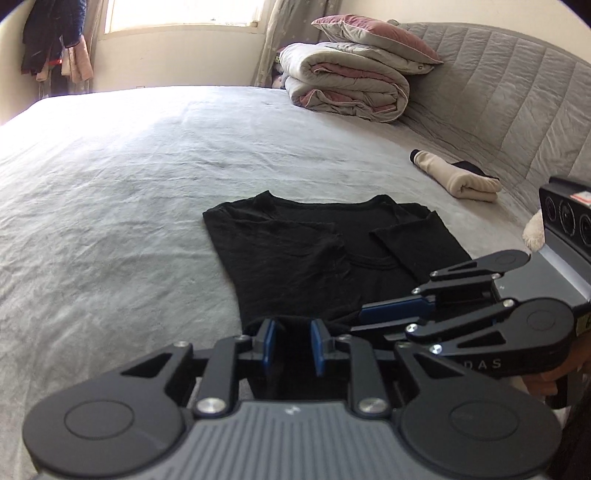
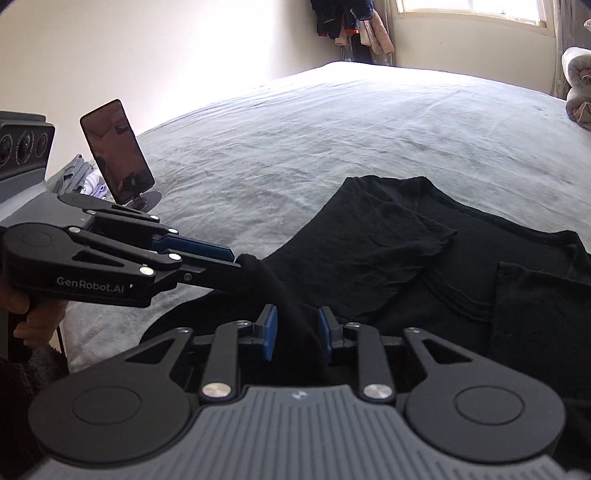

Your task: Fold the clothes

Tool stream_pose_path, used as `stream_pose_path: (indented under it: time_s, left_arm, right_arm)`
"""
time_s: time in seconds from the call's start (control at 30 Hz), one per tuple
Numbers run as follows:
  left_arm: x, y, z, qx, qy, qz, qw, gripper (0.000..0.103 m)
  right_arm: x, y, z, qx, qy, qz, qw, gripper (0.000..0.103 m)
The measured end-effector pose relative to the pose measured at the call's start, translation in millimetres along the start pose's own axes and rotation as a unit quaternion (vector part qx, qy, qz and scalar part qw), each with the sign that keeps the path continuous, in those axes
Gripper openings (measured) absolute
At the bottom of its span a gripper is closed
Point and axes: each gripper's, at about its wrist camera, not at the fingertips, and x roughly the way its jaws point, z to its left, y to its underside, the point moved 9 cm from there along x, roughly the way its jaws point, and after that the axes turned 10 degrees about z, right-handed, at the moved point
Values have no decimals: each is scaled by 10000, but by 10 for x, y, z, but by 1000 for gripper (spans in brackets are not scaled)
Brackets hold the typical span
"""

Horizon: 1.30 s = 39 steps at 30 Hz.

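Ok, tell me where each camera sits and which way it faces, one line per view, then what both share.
Left wrist: sits on the left gripper, facing across the bed toward the folded duvet; the right gripper and a hand enter from the right.
Right wrist: sits on the right gripper, facing the bed's far corner and window; the left gripper and a phone lie left.
Shared: the black T-shirt, gripped at its near hem by both.

- Daylight from window, blown out; glare washes far bed sheet.
- Black T-shirt underexposed, folds barely legible.
- Fisheye curvature strong; dark vignette at corners.
- Near gripper bodies slightly soft.
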Motion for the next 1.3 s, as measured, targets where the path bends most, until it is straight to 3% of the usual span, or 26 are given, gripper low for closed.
stream_pose_path:
  time_s: [0.2,0.3,0.33,0.53,0.63,0.7,0.77,0.83,0.9,0.97,1.07,1.13,1.17,1.23,1.27,1.3]
  left_arm:
    - [166,124,-31,772,-778,188,9938,22]
    - [232,150,-26,843,-942,199,9918,14]
    - [233,146,-12,789,-1007,161,9917,7]
    - [1,89,419,-592,-1114,-138,9919,3]
    - [6,147,525,-1101,-738,9,9912,3]
    - [-27,144,488,-1134,-533,-64,9921,7]
    - [-69,116,437,-989,-504,-198,9936,11]
    - [-90,62,372,-766,-521,-335,9951,29]
    - [-94,2,303,-534,-530,-448,9962,40]
    - [-52,-43,244,-349,-509,-449,9971,41]
    - [92,-65,219,-324,-486,-235,9980,39]
    - [198,-52,285,-648,-397,-49,9971,11]
    - [224,-43,336,-948,-244,-17,9952,8]
    - [240,-23,443,-1635,157,-17,9864,5]
    - [248,3,496,-2042,444,-20,9779,4]
    - [254,46,550,-2519,830,-29,9642,3]
  right_arm:
    - [101,111,-116,147,21,196,9997,18]
    - [106,114,-112,174,23,188,9997,18]
    - [108,116,-109,176,30,187,9997,18]
    - [101,127,-94,145,77,153,9997,18]
    - [94,133,-79,148,79,141,9998,19]
    - [90,137,-65,139,83,130,9998,21]
    - [68,126,-60,137,89,108,9998,21]
    - [19,105,-74,177,88,55,9998,21]
    - [-69,78,-139,282,124,-63,9995,27]
    - [-163,57,-233,399,214,-176,9988,28]
    - [-306,28,-375,575,349,-347,9971,28]
    - [-407,48,-533,781,495,-431,9948,28]
    - [-458,59,-612,884,568,-473,9933,28]
    - [-551,107,-753,1014,785,-501,9905,28]
    - [-601,133,-825,1070,914,-510,9887,28]
    - [-643,155,-880,1109,1019,-515,9873,28]
